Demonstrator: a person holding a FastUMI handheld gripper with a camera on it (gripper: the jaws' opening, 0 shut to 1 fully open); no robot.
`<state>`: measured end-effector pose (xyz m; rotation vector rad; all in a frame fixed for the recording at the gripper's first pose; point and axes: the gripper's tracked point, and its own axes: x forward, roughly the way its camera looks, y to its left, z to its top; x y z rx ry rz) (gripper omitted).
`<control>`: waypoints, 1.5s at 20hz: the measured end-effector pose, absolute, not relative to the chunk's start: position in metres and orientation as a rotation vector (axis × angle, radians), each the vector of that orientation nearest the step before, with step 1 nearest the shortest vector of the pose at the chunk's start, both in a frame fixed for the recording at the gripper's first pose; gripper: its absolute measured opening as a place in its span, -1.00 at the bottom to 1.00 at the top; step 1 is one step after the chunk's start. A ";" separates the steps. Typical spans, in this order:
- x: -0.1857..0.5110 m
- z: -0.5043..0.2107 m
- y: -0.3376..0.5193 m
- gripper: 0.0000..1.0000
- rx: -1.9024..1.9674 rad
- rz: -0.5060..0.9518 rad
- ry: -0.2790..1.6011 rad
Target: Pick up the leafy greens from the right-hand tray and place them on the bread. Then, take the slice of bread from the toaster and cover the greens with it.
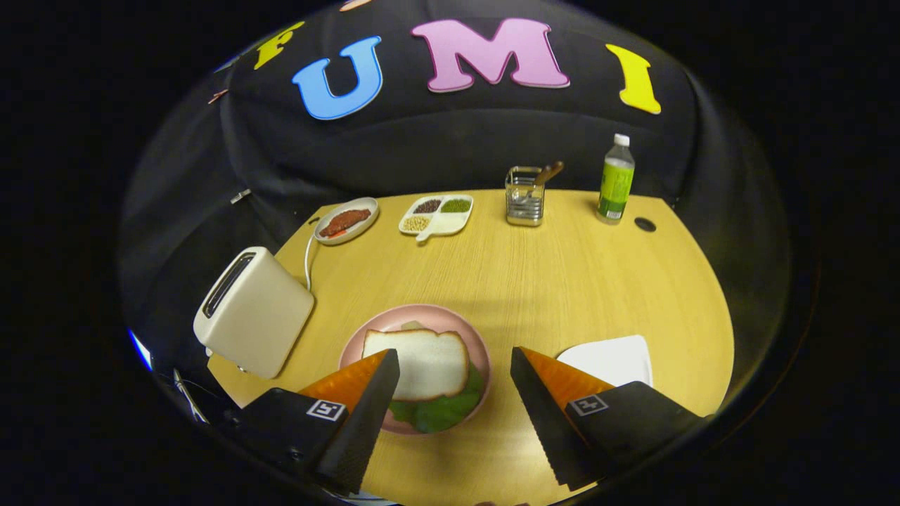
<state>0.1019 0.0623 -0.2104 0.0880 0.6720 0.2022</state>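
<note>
My claw [455, 365] hangs released above the table [562, 281], fingers spread wide and gripping nothing. Between the fingertips and slightly toward eleven o'clock sits the pink plate [422, 316]; on it the slice of bread [426, 362] covers the leafy greens [439, 409], which peek out at its near edge. My left finger overlaps the plate's near-left rim. The toaster [253, 313] stands at ten o'clock from the claw, well apart. The white tray [615, 358] lies just beyond my right finger, at one o'clock
</note>
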 end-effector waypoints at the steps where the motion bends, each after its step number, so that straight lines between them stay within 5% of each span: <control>1: 0.099 -0.193 0.056 0.97 0.082 0.201 0.632; 18: 0.014 0.034 -0.021 0.97 0.007 0.038 0.101; 30: 0.001 0.029 -0.052 0.97 -0.005 -0.067 0.105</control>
